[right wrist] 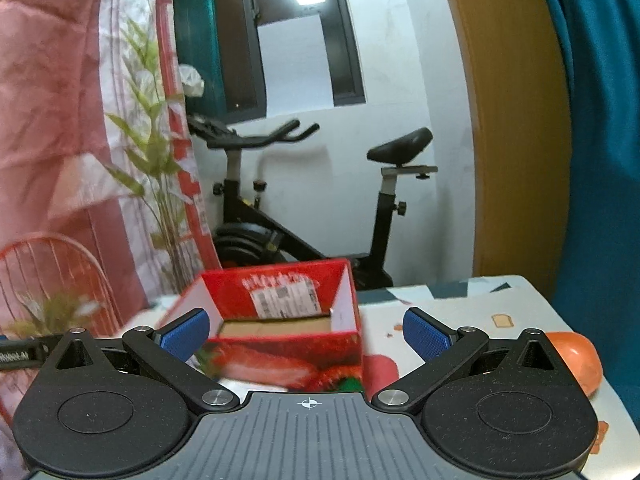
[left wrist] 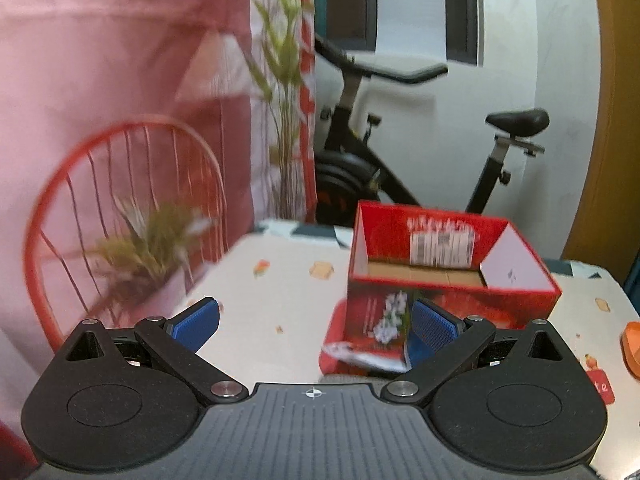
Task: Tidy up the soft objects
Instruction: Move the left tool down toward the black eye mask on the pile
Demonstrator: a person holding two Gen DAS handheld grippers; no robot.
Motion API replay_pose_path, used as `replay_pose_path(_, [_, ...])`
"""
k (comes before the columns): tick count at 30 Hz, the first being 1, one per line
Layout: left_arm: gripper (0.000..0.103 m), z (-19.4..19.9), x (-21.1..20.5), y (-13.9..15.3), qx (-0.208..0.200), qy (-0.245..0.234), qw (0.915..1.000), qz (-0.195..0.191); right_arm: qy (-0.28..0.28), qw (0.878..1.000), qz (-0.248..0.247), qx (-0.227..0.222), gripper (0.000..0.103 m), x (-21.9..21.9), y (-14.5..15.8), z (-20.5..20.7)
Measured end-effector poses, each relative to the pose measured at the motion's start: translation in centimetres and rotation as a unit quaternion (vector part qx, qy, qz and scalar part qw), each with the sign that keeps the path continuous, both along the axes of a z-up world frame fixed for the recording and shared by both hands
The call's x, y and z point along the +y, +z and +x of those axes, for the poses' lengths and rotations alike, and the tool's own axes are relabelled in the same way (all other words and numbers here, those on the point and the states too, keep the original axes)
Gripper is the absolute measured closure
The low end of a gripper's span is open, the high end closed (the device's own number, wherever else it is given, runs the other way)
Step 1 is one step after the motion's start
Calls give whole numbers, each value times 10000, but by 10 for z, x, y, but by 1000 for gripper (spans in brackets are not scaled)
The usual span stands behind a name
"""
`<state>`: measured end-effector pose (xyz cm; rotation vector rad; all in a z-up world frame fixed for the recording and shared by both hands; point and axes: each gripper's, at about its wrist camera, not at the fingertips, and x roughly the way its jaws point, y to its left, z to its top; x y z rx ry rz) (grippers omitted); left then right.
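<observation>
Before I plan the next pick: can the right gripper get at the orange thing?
Probably yes. The right gripper is open and empty, and the orange thing lies uncovered on the table just to its right, nothing between.

The right gripper (right wrist: 306, 330), its blue pads wide apart, hangs over a table (right wrist: 472, 308) facing an open red box (right wrist: 288, 336).

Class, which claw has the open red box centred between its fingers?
The right claw; from the left claw, the red box sits off toward one finger.
</observation>
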<state>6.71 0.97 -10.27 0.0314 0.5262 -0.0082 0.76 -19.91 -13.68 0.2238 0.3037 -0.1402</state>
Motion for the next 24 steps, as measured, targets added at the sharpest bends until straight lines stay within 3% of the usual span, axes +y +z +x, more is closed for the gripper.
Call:
replay_pose_path(9, [0, 15, 1, -45, 556, -326, 9977, -225, 253, 9967, 198, 746, 0, 4, -66, 30])
replay_pose_path(14, [0, 19, -6, -65, 842, -625, 9940, -314, 364, 9934, 228, 1065, 0, 5, -86, 38])
replay_pose_path(20, [0, 17, -7, -87, 1133, -816, 9895, -366, 454, 9905, -570, 1162, 0, 20, -101, 32])
replay_pose_path(24, [0, 16, 3, -95, 1142, -769, 9876, -758, 635, 9883, -336, 1347, 0, 15, -111, 25])
